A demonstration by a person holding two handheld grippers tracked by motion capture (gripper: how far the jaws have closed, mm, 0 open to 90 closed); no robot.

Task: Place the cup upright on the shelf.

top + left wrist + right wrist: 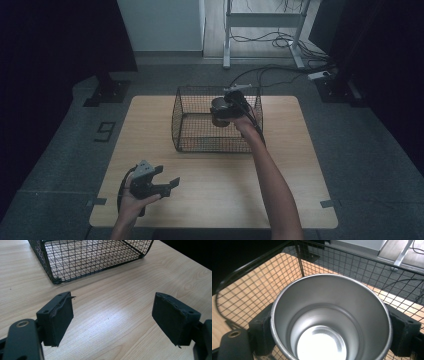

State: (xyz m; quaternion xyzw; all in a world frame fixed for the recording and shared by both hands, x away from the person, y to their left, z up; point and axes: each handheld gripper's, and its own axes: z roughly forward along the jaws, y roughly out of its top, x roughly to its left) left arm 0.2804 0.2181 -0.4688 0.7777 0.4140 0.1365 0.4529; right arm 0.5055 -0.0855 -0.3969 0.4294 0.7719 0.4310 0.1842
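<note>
A black wire basket (185, 125) stands at the back middle of the wooden table (150, 165). My right gripper (222, 111) holds a steel cup (218, 113) upright above the basket's right part. In the right gripper view the cup (329, 317) sits between both black pads (262, 332), its open mouth facing the camera, with the basket's mesh (257, 290) around and below it. My left gripper (167, 186) hovers over the near left of the table, open, nothing between its pads (58, 317). The basket's near corner (56, 280) lies ahead of it.
The basket's floor looks bare in the left gripper view. Beyond the table's far edge are a white desk frame (227, 45), loose cables (280, 40) on the grey floor and black stands at both sides. Bare wood lies between the left gripper and the basket.
</note>
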